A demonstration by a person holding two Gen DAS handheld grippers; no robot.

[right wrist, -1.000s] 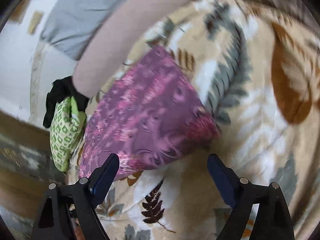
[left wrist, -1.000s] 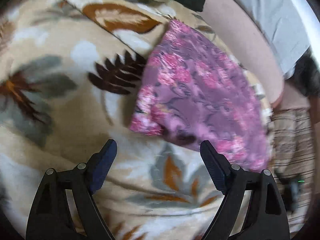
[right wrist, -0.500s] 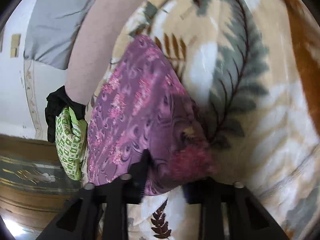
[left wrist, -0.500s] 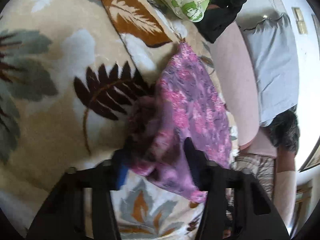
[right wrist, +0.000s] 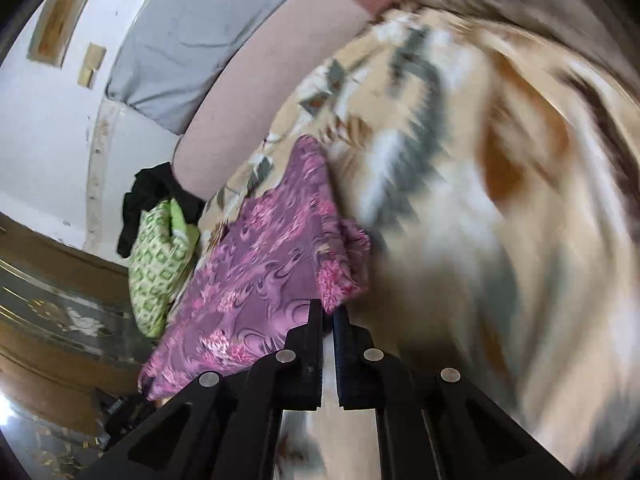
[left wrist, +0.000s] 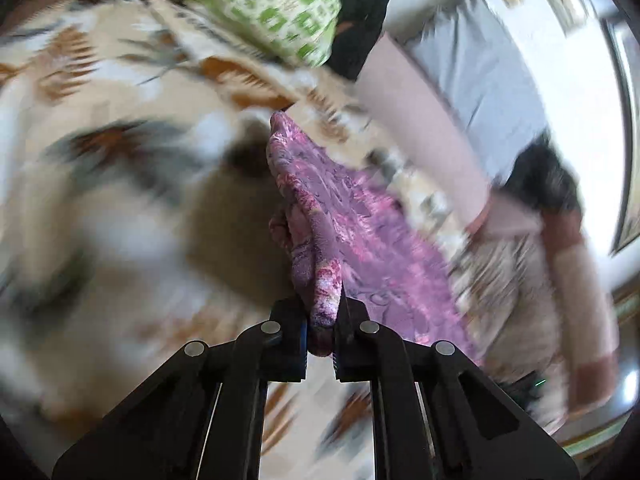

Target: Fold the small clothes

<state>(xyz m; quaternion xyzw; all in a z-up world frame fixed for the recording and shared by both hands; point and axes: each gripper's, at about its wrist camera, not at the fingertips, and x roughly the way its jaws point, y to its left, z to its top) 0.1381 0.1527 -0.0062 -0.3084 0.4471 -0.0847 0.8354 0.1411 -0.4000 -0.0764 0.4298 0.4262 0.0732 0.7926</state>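
Note:
A small purple garment [left wrist: 352,216] with pink flowers is held up off a leaf-patterned blanket [left wrist: 120,184]. My left gripper [left wrist: 322,320] is still closing, and its pads pinch one bunched corner of the cloth. In the right wrist view the same purple garment [right wrist: 260,276] hangs to the left, and my right gripper [right wrist: 328,316] is shut on its other corner, a fluffy pink edge. The cloth stretches away from both grippers toward the far edge of the blanket [right wrist: 480,208]. Both views are blurred by motion.
A green-and-white patterned cloth [left wrist: 256,8] and a black cloth [left wrist: 360,28] lie at the far end of the bed. A pink pillow [left wrist: 424,128] and a grey pillow [left wrist: 476,56] lean against the white wall. A wooden bed frame [right wrist: 48,276] runs along the left.
Both grippers went from wide open in front of the flat garment to closed on its near corners. They have lifted it, so the cloth now hangs bunched above the blanket.

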